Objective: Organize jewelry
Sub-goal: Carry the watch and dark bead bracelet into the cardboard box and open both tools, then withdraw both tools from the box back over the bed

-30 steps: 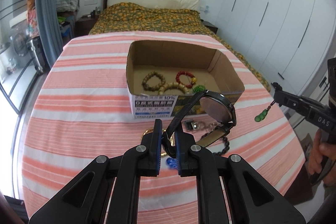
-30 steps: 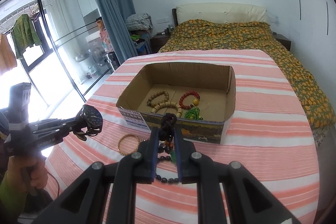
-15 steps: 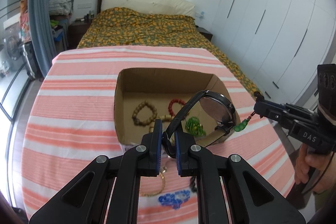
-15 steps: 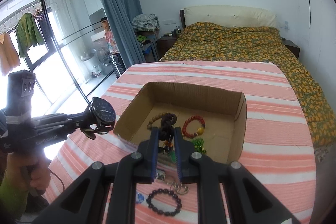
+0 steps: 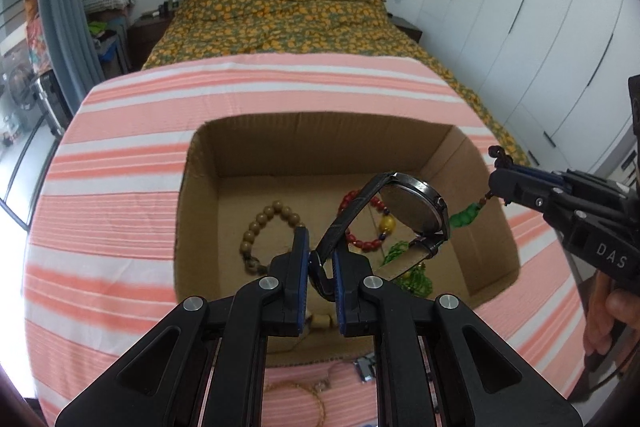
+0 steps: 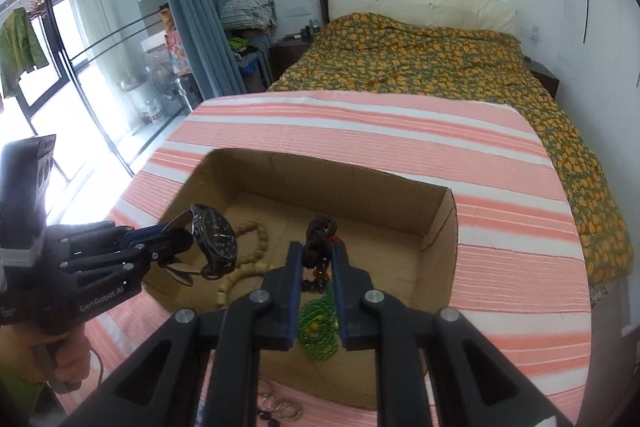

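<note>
My left gripper (image 5: pixel 322 259) is shut on the strap of a black wristwatch (image 5: pixel 416 211) and holds it above the open cardboard box (image 5: pixel 320 135). The watch also shows in the right wrist view (image 6: pixel 214 243). My right gripper (image 6: pixel 316 259) is shut on the dark knotted cord (image 6: pixel 318 231) of a pendant with a green charm (image 5: pixel 464 217), held over the box's right side. On the box floor lie a tan bead bracelet (image 5: pixel 264 227), a red bead bracelet (image 5: pixel 360 223) and green beads (image 6: pixel 318 327).
The box stands on a table with an orange and white striped cloth (image 5: pixel 120 187). A gold bangle (image 5: pixel 296 399) and a small metal piece (image 5: pixel 366 367) lie on the cloth in front of the box. A bed (image 5: pixel 280 15) stands behind the table.
Both grippers have moved forward and up over the box with their items. The watch and the pendant now hang above the box's inside instead of in front of it.
</note>
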`<state>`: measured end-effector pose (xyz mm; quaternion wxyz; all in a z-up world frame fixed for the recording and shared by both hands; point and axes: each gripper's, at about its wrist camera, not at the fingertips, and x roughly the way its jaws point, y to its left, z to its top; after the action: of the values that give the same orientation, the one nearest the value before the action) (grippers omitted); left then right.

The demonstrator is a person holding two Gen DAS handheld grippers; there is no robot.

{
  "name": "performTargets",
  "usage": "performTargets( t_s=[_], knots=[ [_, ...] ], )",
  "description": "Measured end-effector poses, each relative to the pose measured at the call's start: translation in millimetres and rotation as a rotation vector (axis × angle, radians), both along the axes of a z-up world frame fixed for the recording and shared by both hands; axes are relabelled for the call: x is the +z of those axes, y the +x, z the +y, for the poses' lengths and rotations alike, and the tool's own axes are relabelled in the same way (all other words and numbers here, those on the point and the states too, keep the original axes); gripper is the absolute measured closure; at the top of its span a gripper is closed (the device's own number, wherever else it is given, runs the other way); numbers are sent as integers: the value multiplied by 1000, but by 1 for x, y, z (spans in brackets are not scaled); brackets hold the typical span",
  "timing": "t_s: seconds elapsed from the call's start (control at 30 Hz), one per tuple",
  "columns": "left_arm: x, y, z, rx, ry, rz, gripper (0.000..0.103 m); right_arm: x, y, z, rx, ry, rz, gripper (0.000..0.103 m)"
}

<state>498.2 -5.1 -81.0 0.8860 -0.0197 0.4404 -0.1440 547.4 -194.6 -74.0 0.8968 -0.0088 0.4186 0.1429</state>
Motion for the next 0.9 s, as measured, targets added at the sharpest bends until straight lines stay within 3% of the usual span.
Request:
performTargets(
  t_s=[0.07,0.1,0.13,0.17,0.2,0.27,0.33,0.6,0.9],
  knots=[
    [-11,7,-4,6,26,19,91,-10,8,-1,-22,-43,11,80],
    [-15,10,-5,6,33,29,89,-14,10,-2,-33,-56,14,69],
    [-19,11,-7,8,40,39,80,-17,9,-5,-51,-59,11,43],
    [-22,11,-7,14,48,45,65,-18,7,-7,-63,-57,3,36],
    [-22,8,-7,25,57,36,57,-17,2,-10,-74,-54,-10,36],
    [-19,-2,-4,48,75,0,25,-15,-9,-12,-81,-45,-30,36],
    [-12,-18,1,75,90,-43,16,-12,-28,-14,-85,-48,-61,36],
    [5,-102,28,88,141,-134,7,-21,-130,-18,-77,-44,-114,35],
    [-2,-211,61,143,152,-115,6,-64,-234,-36,-154,-90,-77,35]
  ],
)
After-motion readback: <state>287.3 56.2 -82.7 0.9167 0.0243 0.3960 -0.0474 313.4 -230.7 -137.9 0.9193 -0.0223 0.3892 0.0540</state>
